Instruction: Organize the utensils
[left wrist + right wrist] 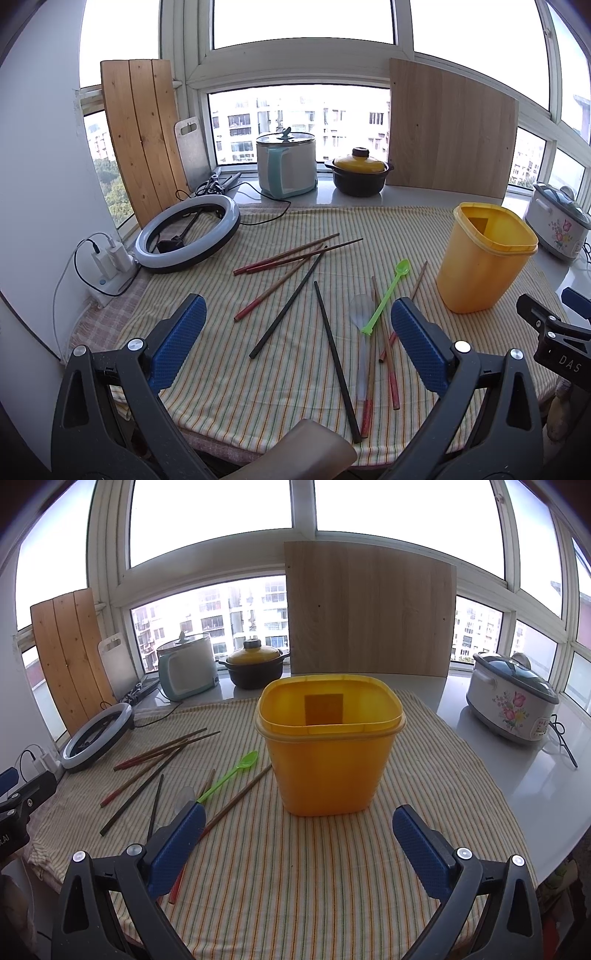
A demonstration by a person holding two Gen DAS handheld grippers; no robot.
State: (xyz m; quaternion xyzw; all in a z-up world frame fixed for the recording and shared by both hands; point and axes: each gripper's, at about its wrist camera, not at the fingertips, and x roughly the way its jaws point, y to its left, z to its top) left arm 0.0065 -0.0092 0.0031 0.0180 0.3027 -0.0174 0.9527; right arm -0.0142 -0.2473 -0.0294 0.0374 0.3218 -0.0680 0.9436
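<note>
So both grippers are hanging over the striped cloth (229,376) with jaws spread wide, nothing in either: left gripper (295,325), right gripper (299,827). Chopsticks (291,254) and a green spoon (388,297) lie scattered loose, left of the upright yellow container (328,760), which looks empty.
</note>
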